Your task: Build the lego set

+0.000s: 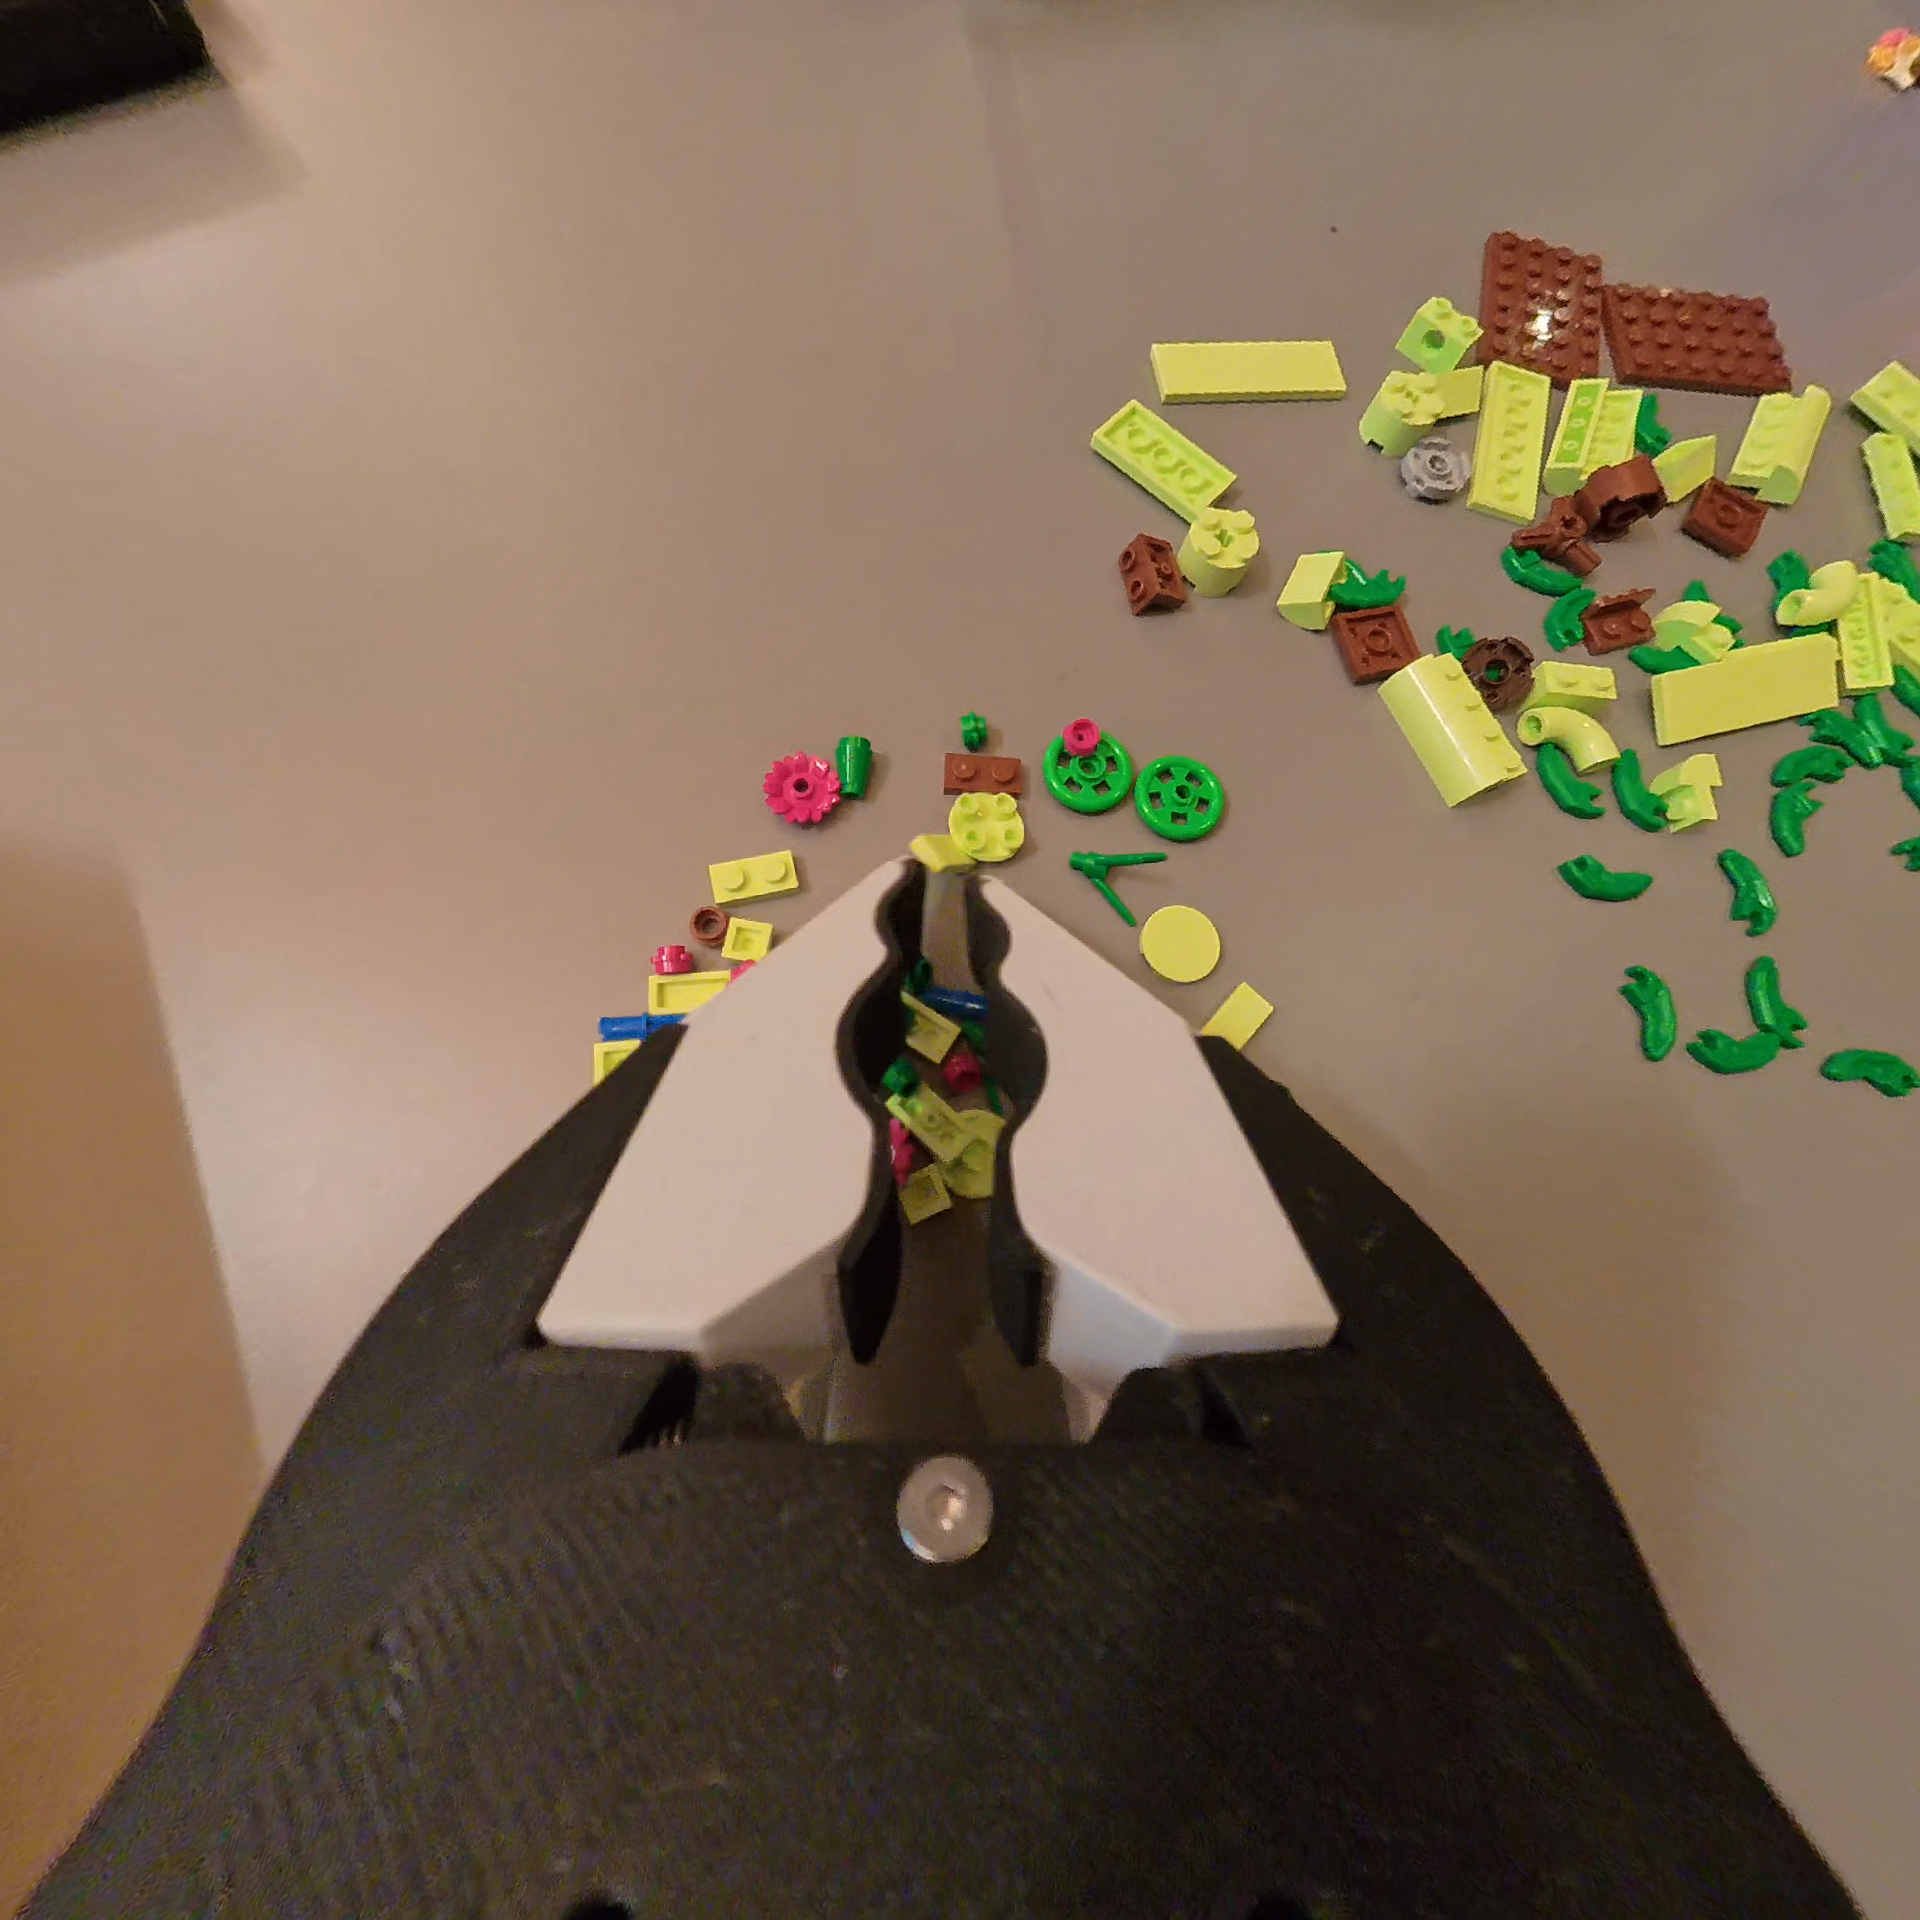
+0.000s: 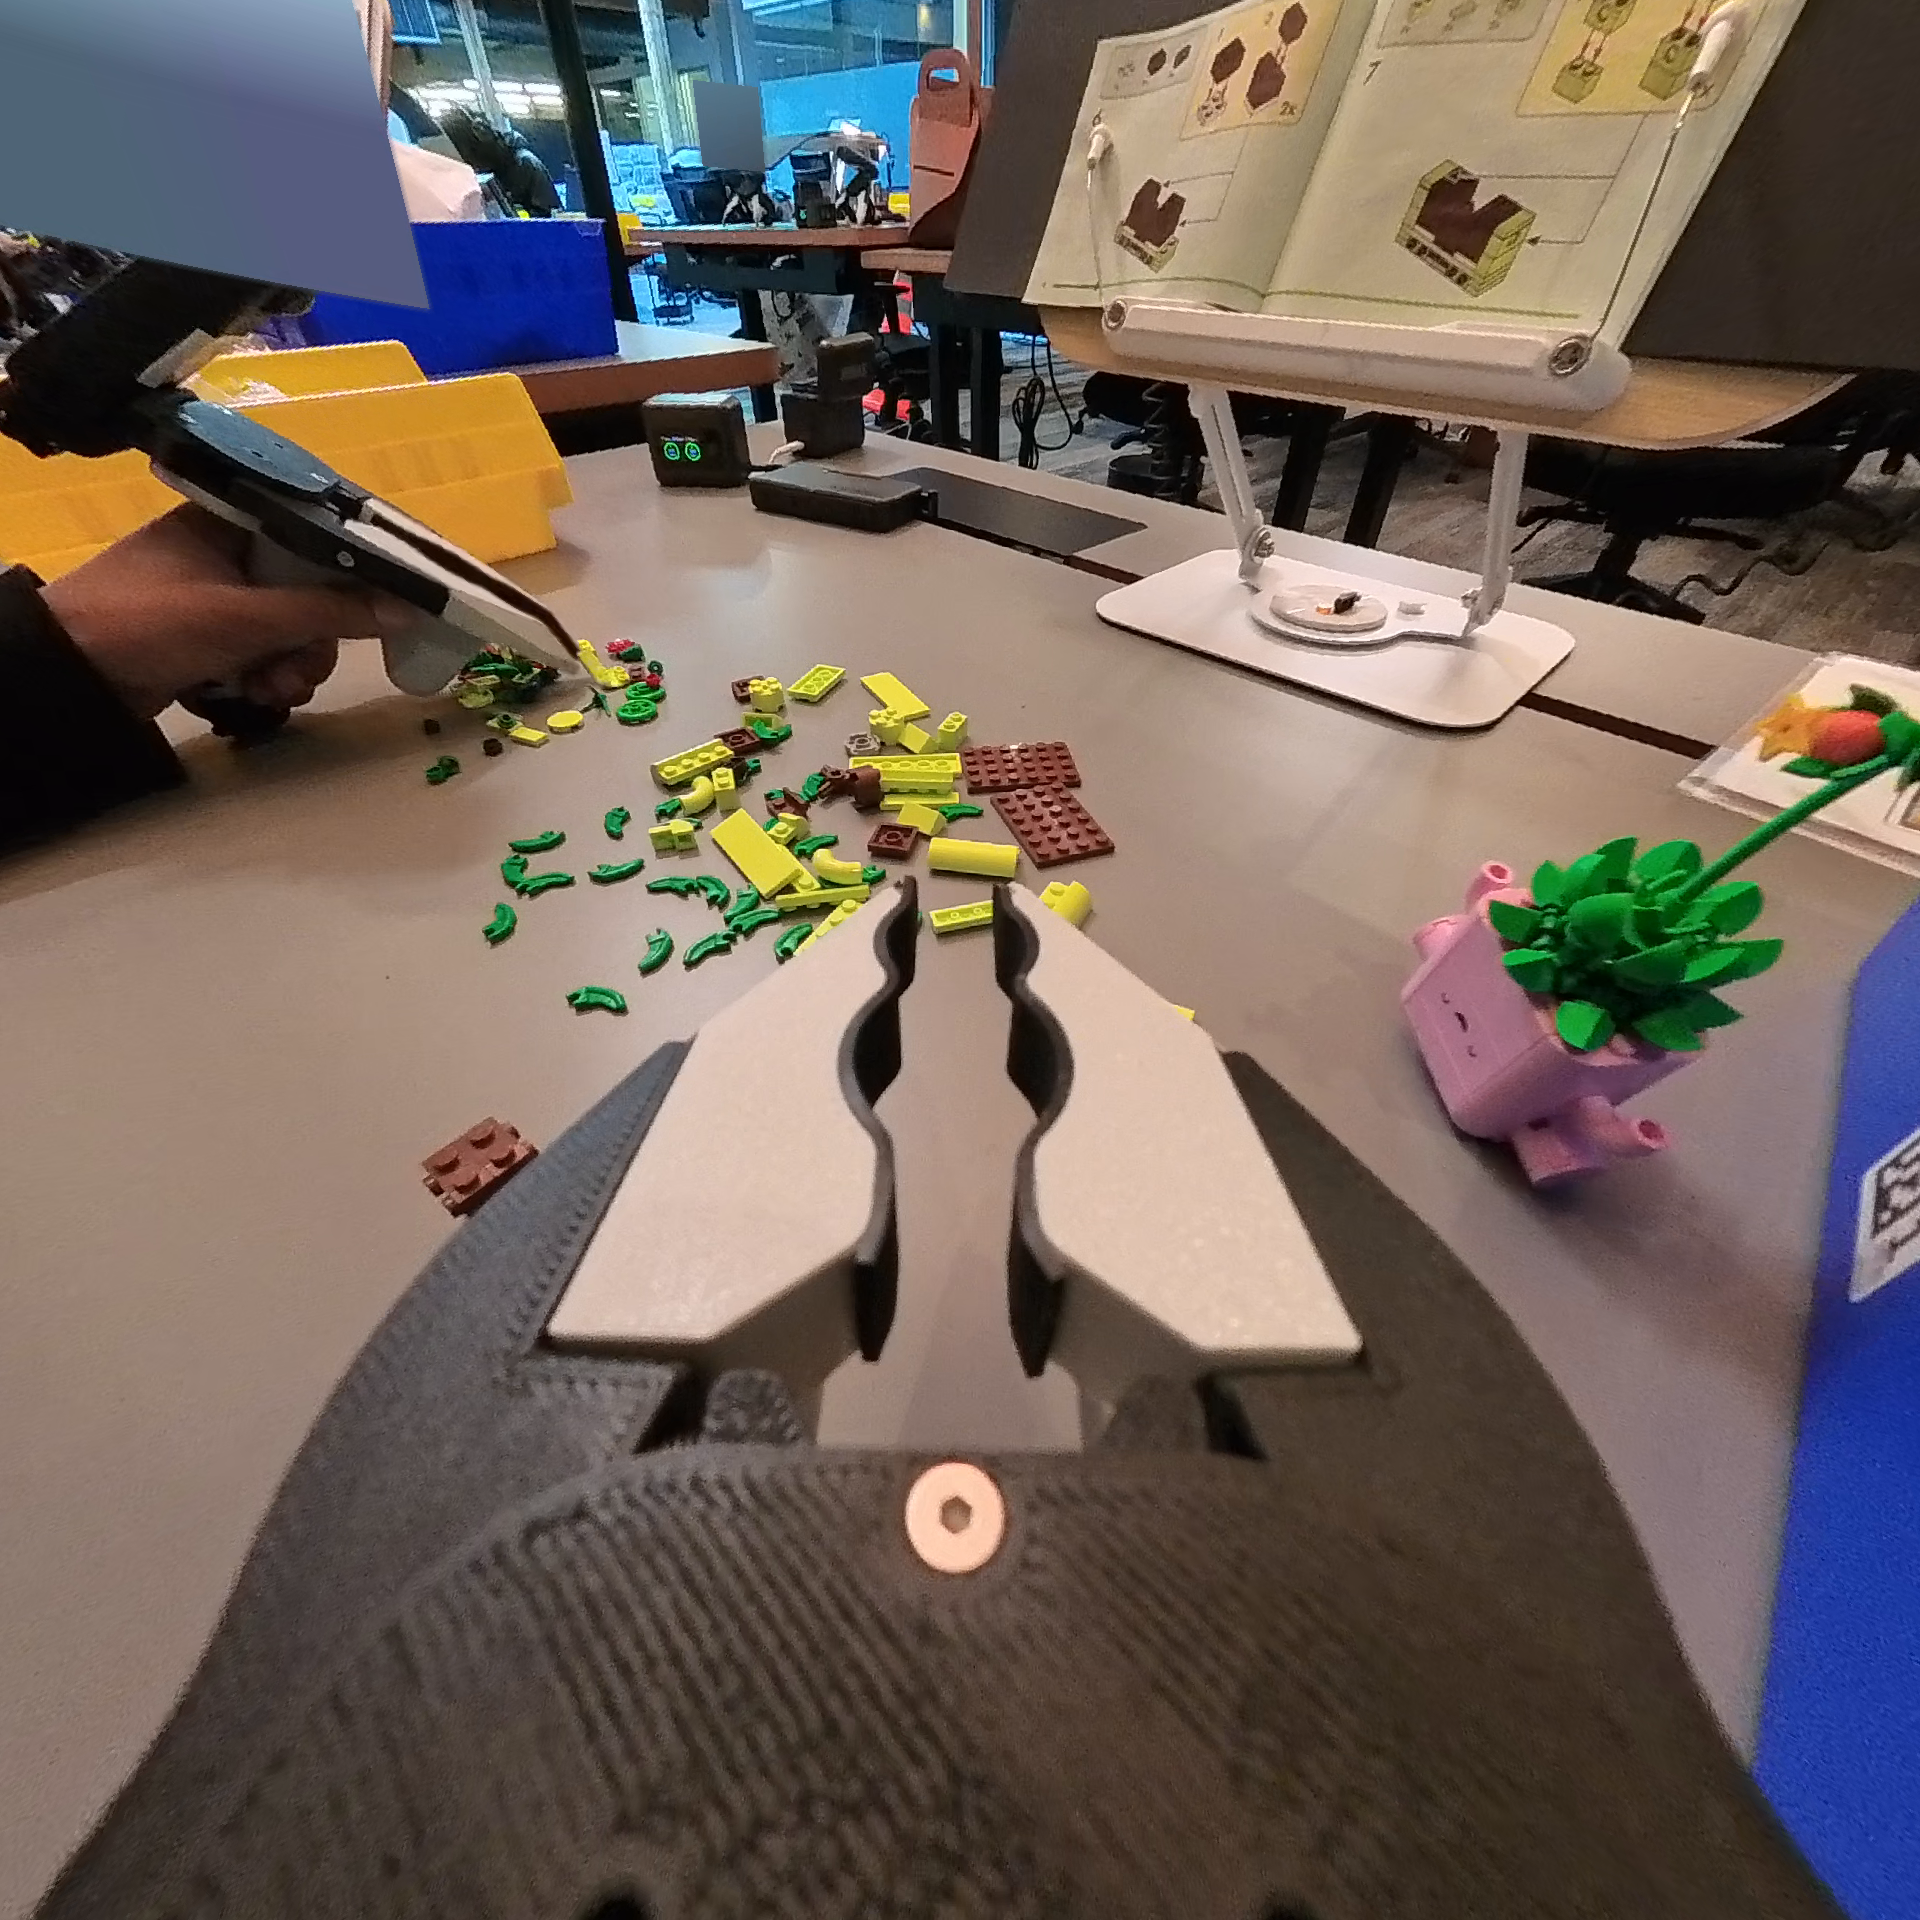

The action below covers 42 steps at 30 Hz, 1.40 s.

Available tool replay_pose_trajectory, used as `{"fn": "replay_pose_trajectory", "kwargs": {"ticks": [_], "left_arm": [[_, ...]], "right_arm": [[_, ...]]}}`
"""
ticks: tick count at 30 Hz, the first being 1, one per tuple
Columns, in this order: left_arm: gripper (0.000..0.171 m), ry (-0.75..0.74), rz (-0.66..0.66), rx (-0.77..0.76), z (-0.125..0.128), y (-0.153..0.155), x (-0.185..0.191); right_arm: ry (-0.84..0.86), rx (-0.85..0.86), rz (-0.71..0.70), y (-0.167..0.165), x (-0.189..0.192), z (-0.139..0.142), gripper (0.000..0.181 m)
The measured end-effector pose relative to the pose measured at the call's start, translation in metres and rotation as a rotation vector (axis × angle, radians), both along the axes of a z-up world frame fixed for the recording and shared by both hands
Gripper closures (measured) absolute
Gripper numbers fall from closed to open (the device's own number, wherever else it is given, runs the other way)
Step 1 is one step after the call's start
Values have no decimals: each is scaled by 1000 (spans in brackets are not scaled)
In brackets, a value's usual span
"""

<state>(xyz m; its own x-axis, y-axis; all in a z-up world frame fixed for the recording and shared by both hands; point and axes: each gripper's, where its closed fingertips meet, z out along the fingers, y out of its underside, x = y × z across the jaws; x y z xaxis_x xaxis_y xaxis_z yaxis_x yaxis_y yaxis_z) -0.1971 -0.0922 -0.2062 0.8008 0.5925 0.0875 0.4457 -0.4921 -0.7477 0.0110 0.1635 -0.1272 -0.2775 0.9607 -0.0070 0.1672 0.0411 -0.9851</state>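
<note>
My left gripper [image 1: 943, 873] is low over a cluster of small parts on the grey table [image 1: 520, 520]. It is shut on a small lime plate [image 1: 940, 850] pinched at its fingertips. The right wrist view shows the left gripper [image 2: 574, 649] too, with the lime plate [image 2: 590, 659] standing up at its tip. A round lime plate [image 1: 985, 826], a brown two-stud plate [image 1: 982, 774] and two green wheels [image 1: 1132, 784] lie just beyond. My right gripper [image 2: 956, 899] is open and empty above the table, near the edge of the main pile. A lime strip plate [image 2: 961, 914] lies on the table beyond its tips.
Two brown baseplates [image 2: 1039, 800] lie among lime bricks and green leaf pieces [image 2: 623, 873]. A brown brick [image 2: 478, 1162] lies alone on the left. A pink pot with a green plant [image 2: 1538, 1029], a blue box [image 2: 1860, 1351], an instruction booklet on a stand [image 2: 1351, 166] and yellow bins [image 2: 416, 457] surround the work area. The grippers' ends are close to 35 cm from one another. My left tips are about 30 cm from the brown brick [image 2: 478, 1162], my right tips only 11 cm.
</note>
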Motion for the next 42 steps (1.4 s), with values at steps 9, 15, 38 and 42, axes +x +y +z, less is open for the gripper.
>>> {"fn": "replay_pose_trajectory", "kwargs": {"ticks": [9, 15, 38, 42], "left_arm": [[143, 85, -66, -78, -1, 3, -5], [147, 84, -131, -161, -7, 2, -7], [165, 161, -715, 133, 62, 134, 165], [165, 101, -900, 42, 35, 173, 219]], "right_arm": [[16, 6, 1, -1, 1, 2, 170], [16, 5, 3, -1, 1, 2, 170], [-20, 237, -78, -2, 5, 21, 167], [-16, 213, -86, 5, 16, 23, 168]]}}
